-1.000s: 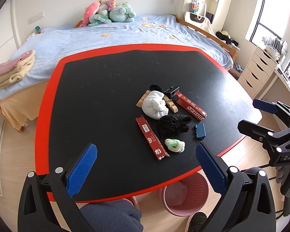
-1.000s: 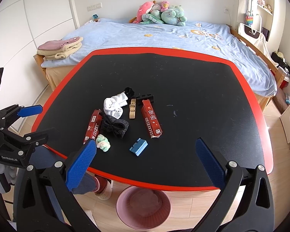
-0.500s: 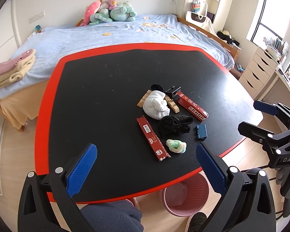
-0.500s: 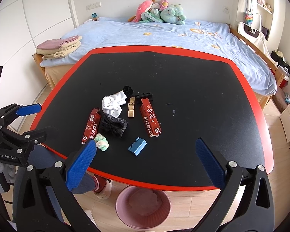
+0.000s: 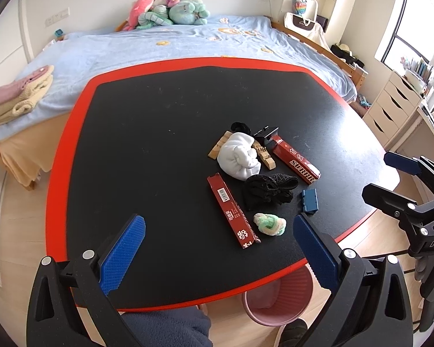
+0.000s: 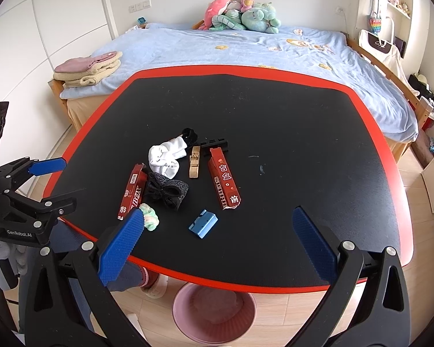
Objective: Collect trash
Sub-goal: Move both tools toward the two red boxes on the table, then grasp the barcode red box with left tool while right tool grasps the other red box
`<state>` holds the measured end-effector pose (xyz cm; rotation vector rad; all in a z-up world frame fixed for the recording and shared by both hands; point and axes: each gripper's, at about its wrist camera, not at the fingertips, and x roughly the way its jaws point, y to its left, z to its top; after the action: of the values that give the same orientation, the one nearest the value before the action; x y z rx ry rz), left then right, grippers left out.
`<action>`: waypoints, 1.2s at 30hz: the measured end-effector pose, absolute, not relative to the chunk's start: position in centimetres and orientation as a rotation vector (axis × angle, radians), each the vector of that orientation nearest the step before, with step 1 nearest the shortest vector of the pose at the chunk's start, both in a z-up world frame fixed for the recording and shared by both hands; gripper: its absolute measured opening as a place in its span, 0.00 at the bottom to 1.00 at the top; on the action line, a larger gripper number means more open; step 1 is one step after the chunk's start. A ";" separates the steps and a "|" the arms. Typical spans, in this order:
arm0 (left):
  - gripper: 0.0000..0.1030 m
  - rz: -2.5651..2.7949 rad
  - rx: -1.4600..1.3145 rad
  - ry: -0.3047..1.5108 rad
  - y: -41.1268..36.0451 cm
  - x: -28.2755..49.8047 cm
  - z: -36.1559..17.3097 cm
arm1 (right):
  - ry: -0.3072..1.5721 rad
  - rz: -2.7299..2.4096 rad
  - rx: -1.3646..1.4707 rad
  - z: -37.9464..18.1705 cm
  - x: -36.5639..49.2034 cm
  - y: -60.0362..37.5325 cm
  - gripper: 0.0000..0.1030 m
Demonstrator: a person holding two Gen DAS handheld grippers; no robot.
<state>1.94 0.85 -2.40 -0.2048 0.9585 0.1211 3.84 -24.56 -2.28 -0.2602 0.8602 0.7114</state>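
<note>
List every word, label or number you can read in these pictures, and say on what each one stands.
"SURPR", then cut off: right red box.
"GenRobot.AI": left tongs body.
"DAS", then cut off: right tongs body.
"BOX", first letters unclear: left red box.
Barcode digits and Chinese characters: too small to read.

From my right camera I read "GenRobot.AI" in white on the black body of the left tongs (image 6: 47, 183). From the left camera, the right tongs (image 5: 390, 173) carry white letters "DAS", cut off at the frame edge. The red box (image 6: 224, 182) nearer the bed shows "SURPR" lengthwise plus Chinese characters in white; the left camera also gives "SURPR" on it (image 5: 296, 160). The other red box (image 6: 131, 192) reads "BOX" with white characters below, and its upper face (image 5: 233, 211) bears a barcode label whose digits I cannot make out.
</note>
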 end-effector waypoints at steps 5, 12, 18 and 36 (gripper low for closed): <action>0.95 0.136 -0.215 0.987 1.0 2.9 -3.4 | 0.874 0.708 -0.268 -2.8 4.8 -24.2 0.97; 0.95 0.167 -0.211 1.048 1.1 4.7 -5.6 | 0.896 0.699 -0.292 -3.8 7.0 -23.4 0.97; 0.95 0.211 -0.215 1.095 1.5 6.1 -7.4 | 0.925 0.689 -0.315 -5.3 8.8 -22.5 0.97; 0.88 0.274 -0.173 1.116 1.9 6.9 -9.5 | 0.973 0.710 -0.419 -9.4 11.7 -19.3 0.76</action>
<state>6.89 1.94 -9.50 -0.1728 1.1161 0.2735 11.70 -19.29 -9.39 -0.4186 0.9729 0.7099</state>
